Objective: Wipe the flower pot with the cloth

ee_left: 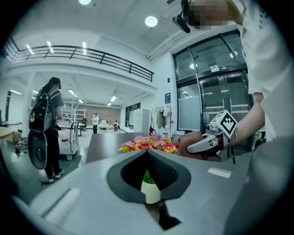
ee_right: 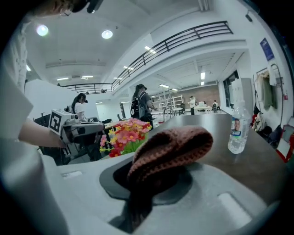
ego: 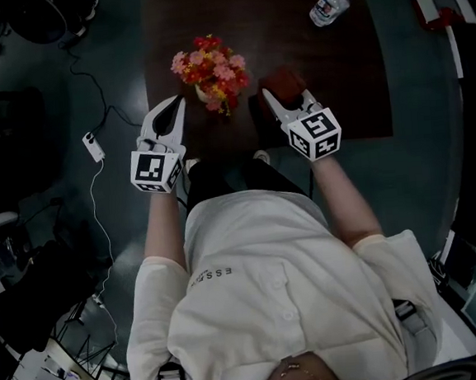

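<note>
The flower pot [ego: 204, 94] stands at the near edge of the dark table [ego: 292, 48], between my two grippers. My right gripper [ego: 284, 96], just right of the pot, is clamped on the brown knitted cloth [ee_right: 171, 148], which bulges out past the jaws. My left gripper [ego: 180, 104] sits just left of the pot, jaws together on nothing; the pot's pale side shows through the gap behind the tips. I judge no wiping is done yet: the cloth is in hand but apart from the pot. What is left is to bring it against the pot and rub round.
</note>
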### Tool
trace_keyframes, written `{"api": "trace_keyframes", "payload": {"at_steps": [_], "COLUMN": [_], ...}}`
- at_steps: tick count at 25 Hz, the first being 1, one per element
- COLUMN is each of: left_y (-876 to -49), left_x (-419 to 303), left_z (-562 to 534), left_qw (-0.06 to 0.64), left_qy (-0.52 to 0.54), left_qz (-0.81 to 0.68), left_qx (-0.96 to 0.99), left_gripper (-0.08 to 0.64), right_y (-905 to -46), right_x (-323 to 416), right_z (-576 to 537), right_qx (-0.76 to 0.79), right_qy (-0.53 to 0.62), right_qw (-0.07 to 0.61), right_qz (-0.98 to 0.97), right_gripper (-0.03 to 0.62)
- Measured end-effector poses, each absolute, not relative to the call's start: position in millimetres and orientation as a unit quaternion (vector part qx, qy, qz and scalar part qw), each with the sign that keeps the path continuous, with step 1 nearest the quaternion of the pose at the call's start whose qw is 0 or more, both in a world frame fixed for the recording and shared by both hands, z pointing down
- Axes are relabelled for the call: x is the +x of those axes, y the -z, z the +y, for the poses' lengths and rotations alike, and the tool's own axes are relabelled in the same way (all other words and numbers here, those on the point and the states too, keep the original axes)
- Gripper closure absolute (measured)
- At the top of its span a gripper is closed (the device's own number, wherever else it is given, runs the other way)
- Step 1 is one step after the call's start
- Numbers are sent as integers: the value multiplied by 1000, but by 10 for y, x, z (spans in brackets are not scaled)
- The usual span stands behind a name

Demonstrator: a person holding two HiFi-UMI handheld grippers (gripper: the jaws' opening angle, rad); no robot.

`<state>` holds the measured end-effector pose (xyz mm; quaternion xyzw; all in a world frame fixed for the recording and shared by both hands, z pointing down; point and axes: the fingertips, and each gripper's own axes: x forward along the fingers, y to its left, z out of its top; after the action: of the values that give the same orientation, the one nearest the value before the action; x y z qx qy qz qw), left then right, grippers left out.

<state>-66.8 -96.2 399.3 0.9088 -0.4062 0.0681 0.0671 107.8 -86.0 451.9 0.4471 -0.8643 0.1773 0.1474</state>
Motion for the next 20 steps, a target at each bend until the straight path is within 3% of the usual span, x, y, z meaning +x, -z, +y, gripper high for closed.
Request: {"api": "trace_keyframes", "payload": {"at_steps": [9,20], "left_y": [-3745,-3406], "left_x": [-661,-1027], "left_z": [-445,749], "left_qw": [76,33], "left_qy": [-22,-42], "left_qz": [-450,-421], "left_qx": [890,905], "left_gripper": [545,545], "right_y": [-4184,-3991], "right_x": [941,455], "right_z": [-386,869], "right_qx": [449,525], "right_qy": [-106,-98], "right_qw": [175,116], "right_qz": [-870,-838], "right_gripper": [545,545]}}
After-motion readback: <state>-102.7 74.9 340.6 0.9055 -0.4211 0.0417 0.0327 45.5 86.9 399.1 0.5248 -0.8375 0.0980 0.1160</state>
